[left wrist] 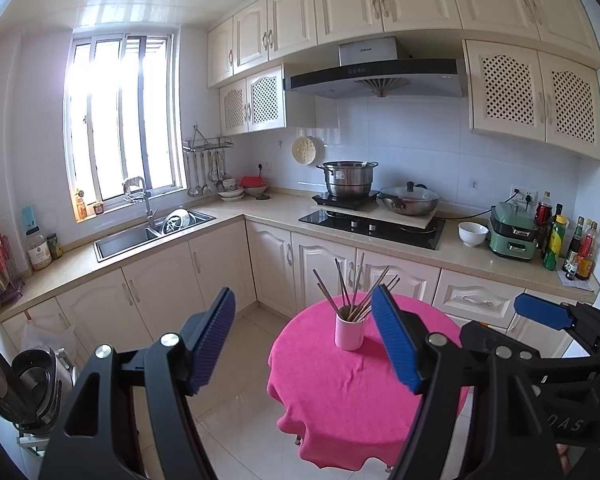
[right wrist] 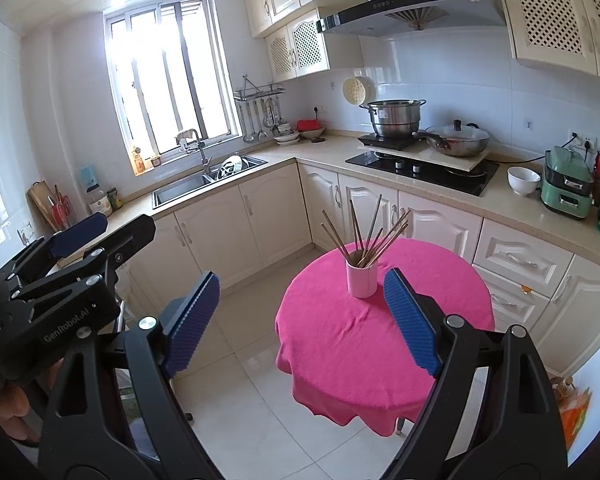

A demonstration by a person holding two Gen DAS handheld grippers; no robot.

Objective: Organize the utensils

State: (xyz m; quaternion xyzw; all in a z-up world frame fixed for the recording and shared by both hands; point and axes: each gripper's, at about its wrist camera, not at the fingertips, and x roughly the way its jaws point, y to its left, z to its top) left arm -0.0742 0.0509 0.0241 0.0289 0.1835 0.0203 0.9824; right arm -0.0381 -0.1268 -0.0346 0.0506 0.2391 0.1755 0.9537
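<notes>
I have both grippers raised above the floor, short of the round table. In the left wrist view my left gripper (left wrist: 304,340) fills the lower half of the frame, its 2 blue pads (left wrist: 394,338) spread wide apart with nothing between them. In the right wrist view my right gripper (right wrist: 300,320) sits the same way at lower centre, pads (right wrist: 410,316) apart and empty.

The chopsticks (left wrist: 354,290) stand bunched in a pale pink cup (left wrist: 350,332), fanning out above its rim. The cup stands upright on the pink tablecloth (left wrist: 332,392), toward the far side of the table, just right of centre in both frames. Neither gripper touches the cup or the chopsticks.

Behind the table, across the upper half of each frame, runs the kitchen counter (left wrist: 260,208) with a steel pot (left wrist: 348,178) and a lidded wok (left wrist: 410,200) on the stove, a white bowl (left wrist: 473,233) to their right and the sink (left wrist: 140,236) at left under the window.
</notes>
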